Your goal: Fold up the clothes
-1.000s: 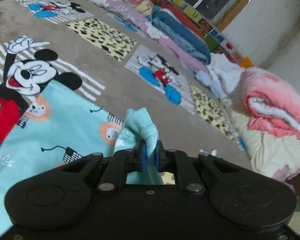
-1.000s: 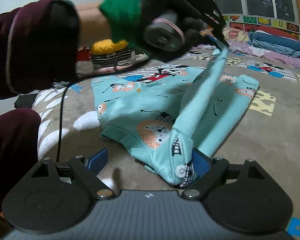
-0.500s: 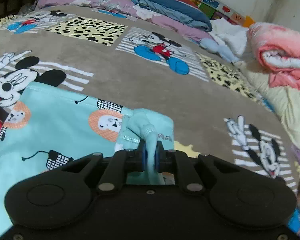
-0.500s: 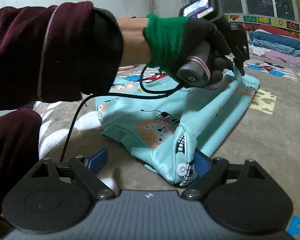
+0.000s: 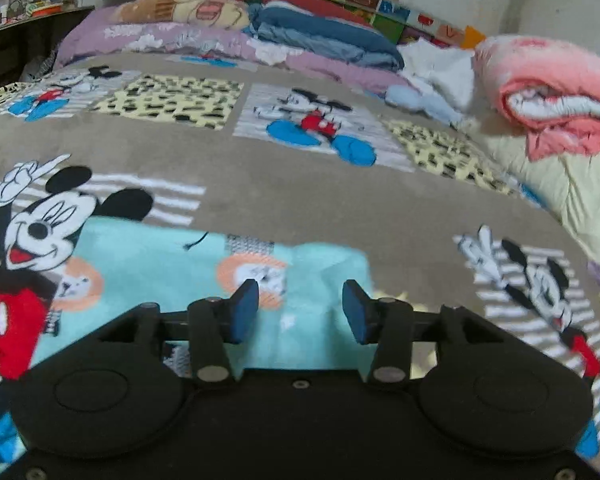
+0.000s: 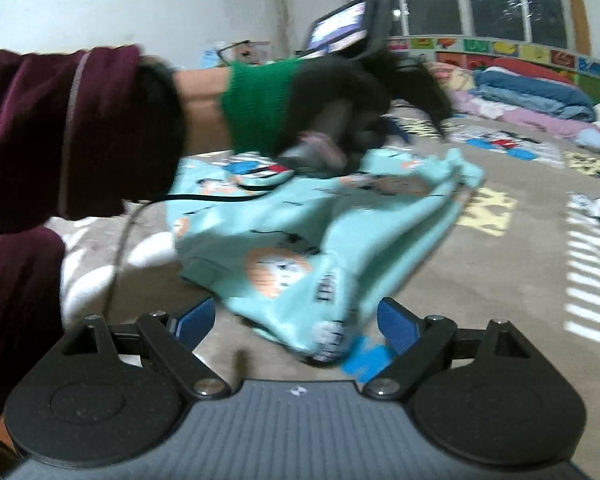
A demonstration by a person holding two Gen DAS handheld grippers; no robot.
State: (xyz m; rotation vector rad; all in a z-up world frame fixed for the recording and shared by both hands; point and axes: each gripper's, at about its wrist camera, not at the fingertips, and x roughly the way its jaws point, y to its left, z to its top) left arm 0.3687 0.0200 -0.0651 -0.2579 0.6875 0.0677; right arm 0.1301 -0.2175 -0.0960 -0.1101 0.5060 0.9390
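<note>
A mint-green child's garment (image 5: 148, 268) printed with orange lion faces lies on the Mickey Mouse blanket (image 5: 260, 184). My left gripper (image 5: 300, 312) hovers over its far edge, open, nothing between the blue pads. In the right wrist view the same garment (image 6: 308, 240) lies partly folded, with a rumpled corner at the far right. My right gripper (image 6: 296, 320) stands open around the garment's near corner, pads apart from the cloth. A gloved hand (image 6: 340, 112) holds the left gripper above the garment.
Folded quilts: a pink one (image 5: 556, 96) at the right, blue and purple bedding (image 5: 320, 36) along the far wall. A dark red sleeve (image 6: 72, 132) and a black cable (image 6: 204, 198) cross above the garment. A phone screen (image 6: 340, 26) is mounted on the left gripper.
My left gripper let go of the garment's edge and opened; the cloth dropped flat onto the blanket. The right gripper stayed open and drew back slightly from the near corner.
</note>
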